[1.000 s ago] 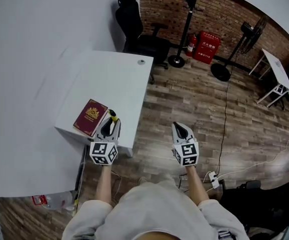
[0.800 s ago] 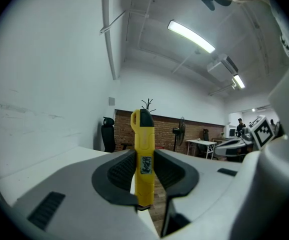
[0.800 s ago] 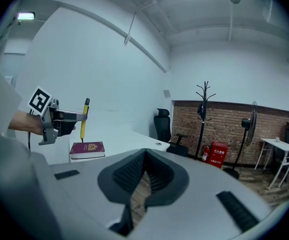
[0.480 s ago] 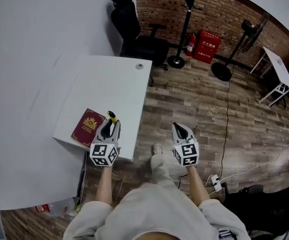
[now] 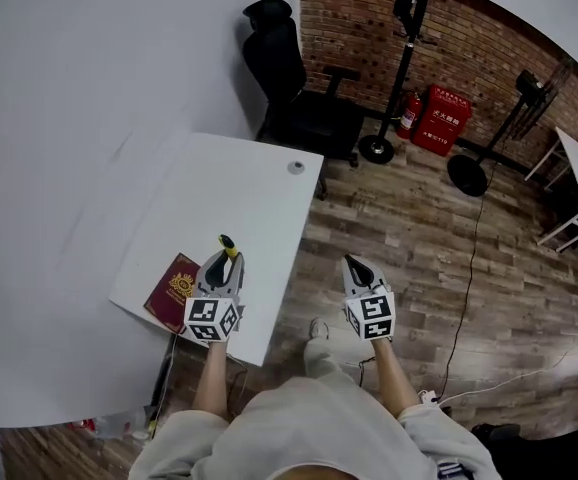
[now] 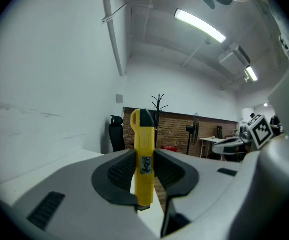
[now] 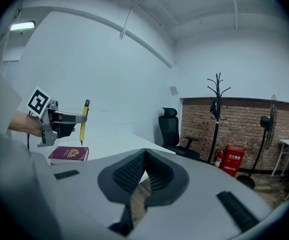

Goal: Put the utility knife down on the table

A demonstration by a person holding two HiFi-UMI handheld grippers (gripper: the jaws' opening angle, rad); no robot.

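Note:
My left gripper (image 5: 223, 262) (image 6: 144, 170) is shut on a yellow utility knife (image 6: 143, 159) with a black tip, held upright between its dark ribbed pads. In the head view the utility knife (image 5: 227, 245) sticks out past the jaws, over the near end of the white table (image 5: 239, 198). In the right gripper view the left gripper (image 7: 49, 120) and the knife (image 7: 83, 120) hang above the table. My right gripper (image 5: 358, 270) (image 7: 143, 173) is shut with nothing between its pads; it hangs over the wooden floor, to the right of the table.
A dark red booklet (image 5: 173, 288) (image 7: 68, 154) lies on the table's near left corner, beside the left gripper. A black office chair (image 5: 294, 93) stands behind the table. A coat stand (image 5: 399, 58), a red fire extinguisher box (image 5: 443, 120) and a fan stand by the brick wall.
Both grippers have moved forward: the left one with the knife has come from the table's front edge to over its near end. The booklet now lies beside the left gripper, not ahead of it.

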